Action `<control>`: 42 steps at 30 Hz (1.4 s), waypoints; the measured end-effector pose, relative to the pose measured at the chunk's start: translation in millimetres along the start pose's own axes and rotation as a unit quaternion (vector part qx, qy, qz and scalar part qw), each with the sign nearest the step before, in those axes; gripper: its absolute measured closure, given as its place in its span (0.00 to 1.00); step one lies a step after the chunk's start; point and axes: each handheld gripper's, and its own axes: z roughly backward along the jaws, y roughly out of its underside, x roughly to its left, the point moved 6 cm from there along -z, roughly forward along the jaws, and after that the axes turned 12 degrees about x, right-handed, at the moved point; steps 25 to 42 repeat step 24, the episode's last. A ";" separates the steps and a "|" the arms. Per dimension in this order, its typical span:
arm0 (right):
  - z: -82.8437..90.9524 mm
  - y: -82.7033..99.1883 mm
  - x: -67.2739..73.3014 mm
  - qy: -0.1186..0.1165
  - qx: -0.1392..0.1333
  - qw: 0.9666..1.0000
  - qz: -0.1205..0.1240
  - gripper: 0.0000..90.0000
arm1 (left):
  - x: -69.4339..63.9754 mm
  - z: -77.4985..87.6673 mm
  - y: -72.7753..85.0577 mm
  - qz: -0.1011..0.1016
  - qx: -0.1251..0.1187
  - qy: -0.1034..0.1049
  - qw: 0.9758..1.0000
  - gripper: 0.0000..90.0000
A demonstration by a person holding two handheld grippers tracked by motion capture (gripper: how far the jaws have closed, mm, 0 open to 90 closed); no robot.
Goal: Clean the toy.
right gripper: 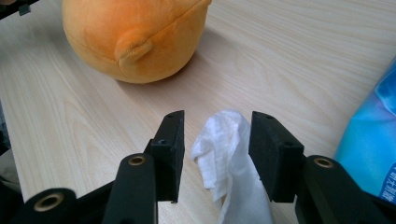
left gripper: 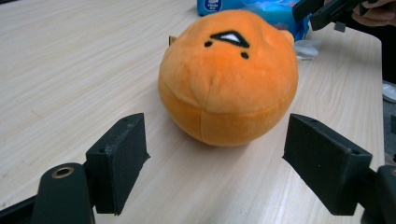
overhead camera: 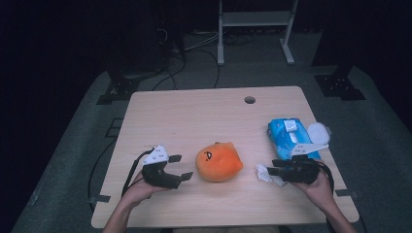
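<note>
while the left gripper [left gripper: 215, 154] gapes before the orange plush [left gripper: 229, 77], the right gripper [right gripper: 217, 140] loosely brackets a white wipe [right gripper: 224, 154].

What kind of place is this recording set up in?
Probably a lab or recording studio: a lone pale wooden table on grey flooring, dark surroundings, loose cables on the floor, and a metal equipment stand behind the table.

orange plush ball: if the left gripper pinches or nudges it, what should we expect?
The orange plush looks soft and stuffed, so it would probably squash under the pads rather than resist. Its rounded body sits on the table on a small patch, so a push may roll or wobble it. The fabric looks fuzzy, so slipping seems unlikely. The left gripper stands open, short of it.
</note>
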 end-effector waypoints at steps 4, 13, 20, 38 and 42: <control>0.2 0.0 1.1 -0.001 0.000 1.000 0.001 0.60 | 1.5 0.9 6.1 0.006 0.002 -0.002 1.000 0.23; 1.2 1.3 1.7 -0.002 0.000 1.000 0.000 0.59 | 3.4 1.5 19.0 0.016 0.010 -0.004 1.000 0.22; 2.3 3.2 2.3 -0.004 -0.004 1.000 -0.001 0.58 | 6.0 0.9 30.1 0.025 0.017 -0.011 0.999 0.20; 2.2 3.9 3.0 -0.006 -0.008 1.000 -0.003 0.57 | 6.9 0.1 33.2 0.029 0.016 -0.012 0.999 0.19; 2.2 3.9 3.0 -0.006 -0.008 1.000 -0.003 0.57 | 6.9 0.1 33.2 0.029 0.016 -0.012 0.999 0.19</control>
